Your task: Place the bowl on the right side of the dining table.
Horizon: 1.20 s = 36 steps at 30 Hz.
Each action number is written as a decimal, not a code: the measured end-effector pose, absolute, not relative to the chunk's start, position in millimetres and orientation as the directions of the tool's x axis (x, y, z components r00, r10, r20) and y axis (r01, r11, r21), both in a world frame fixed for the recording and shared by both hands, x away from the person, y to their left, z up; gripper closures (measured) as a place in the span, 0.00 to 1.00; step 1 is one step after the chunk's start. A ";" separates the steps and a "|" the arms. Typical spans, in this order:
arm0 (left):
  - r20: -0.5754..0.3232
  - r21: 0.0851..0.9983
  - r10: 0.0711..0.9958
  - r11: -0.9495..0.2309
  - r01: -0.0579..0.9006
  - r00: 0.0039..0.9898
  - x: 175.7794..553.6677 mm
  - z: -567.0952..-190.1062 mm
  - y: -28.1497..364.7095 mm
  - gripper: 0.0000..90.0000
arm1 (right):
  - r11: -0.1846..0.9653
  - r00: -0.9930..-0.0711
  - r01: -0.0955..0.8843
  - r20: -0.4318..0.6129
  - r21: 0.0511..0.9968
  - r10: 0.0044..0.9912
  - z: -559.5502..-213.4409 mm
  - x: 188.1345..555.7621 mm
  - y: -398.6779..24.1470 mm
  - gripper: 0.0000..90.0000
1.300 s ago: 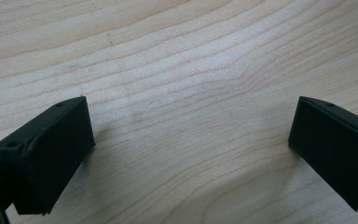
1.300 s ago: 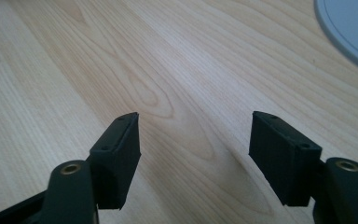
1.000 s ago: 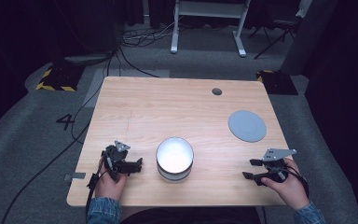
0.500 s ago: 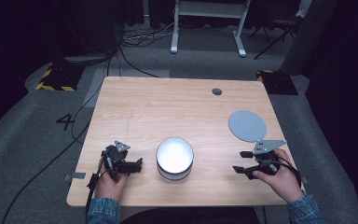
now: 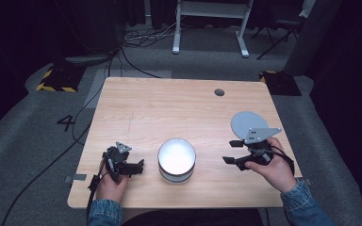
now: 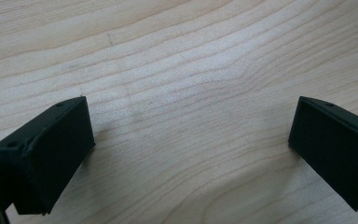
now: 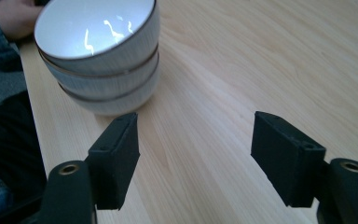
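Stacked bowls (image 5: 176, 160) are being flanked near the counter's (image 5: 169, 108) 6 o'clock edge.
The left gripper (image 5: 134, 167) at 9 o'clock and right gripper (image 5: 233, 151) at 3 o'clock are being held released, apart from the bowls; bare wood is lying open toward 12 o'clock.

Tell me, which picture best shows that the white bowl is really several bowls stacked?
The right gripper view: from the side, the stacked bowls show three rims nested together. The high view looks straight down, so they read as one bowl. The left gripper view faces bare table.

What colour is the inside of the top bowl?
White and shiny inside the top bowl, with bright light reflections. The right gripper view shows it best.
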State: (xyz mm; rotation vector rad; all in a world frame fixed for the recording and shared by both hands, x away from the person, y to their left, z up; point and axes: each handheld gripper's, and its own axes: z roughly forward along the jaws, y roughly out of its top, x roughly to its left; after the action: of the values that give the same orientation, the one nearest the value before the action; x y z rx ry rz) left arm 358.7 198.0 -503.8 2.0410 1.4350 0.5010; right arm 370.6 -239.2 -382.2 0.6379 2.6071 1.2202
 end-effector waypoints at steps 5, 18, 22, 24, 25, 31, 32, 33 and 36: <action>-0.030 0.653 0.937 -0.246 0.716 0.349 358.7 -503.8 197.9 0.00 | 0.560 -0.895 0.276 -0.003 0.781 0.446 -371.4 377.3 -221.9 0.33; -0.028 0.654 0.937 -0.247 0.715 0.349 358.8 -503.8 198.1 0.00 | 0.532 -0.881 0.299 0.016 0.792 0.472 -368.4 404.1 -189.2 0.37; -0.028 0.654 0.937 -0.247 0.715 0.349 358.8 -503.8 198.1 0.00 | 0.544 -0.898 0.286 0.023 0.789 0.439 -368.6 409.2 -172.3 0.39; -0.027 0.654 0.937 -0.247 0.715 0.349 358.8 -503.8 198.1 0.00 | 0.548 -0.901 0.283 0.023 0.787 0.432 -368.9 409.9 -168.1 0.40; -0.027 0.654 0.937 -0.247 0.715 0.349 358.8 -503.8 198.1 0.00 | 0.556 -0.907 0.280 0.026 0.782 0.420 -368.8 410.2 -162.7 0.41; -0.028 0.654 0.937 -0.247 0.715 0.349 358.8 -503.8 198.1 0.00 | 0.572 -0.925 0.262 0.034 0.777 0.379 -369.5 411.4 -136.8 0.45; -0.028 0.654 0.937 -0.247 0.715 0.349 358.8 -503.8 198.1 0.00 | 0.584 -0.928 0.257 0.029 0.770 0.372 -370.3 412.3 -132.0 0.45; -0.028 0.654 0.937 -0.247 0.715 0.349 358.8 -503.8 198.1 0.00 | 0.586 -0.931 0.252 0.028 0.770 0.364 -371.6 413.2 -129.0 0.45; -0.027 0.654 0.937 -0.247 0.715 0.349 358.8 -503.8 198.1 0.00 | 0.604 -0.937 0.252 0.034 0.756 0.348 -375.6 414.8 -117.5 0.47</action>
State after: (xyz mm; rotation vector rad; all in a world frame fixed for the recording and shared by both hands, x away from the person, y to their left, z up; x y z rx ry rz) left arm 358.8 198.1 -503.8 2.0417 1.4337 0.5023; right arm 414.8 -117.5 -375.6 0.5088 2.7076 1.2480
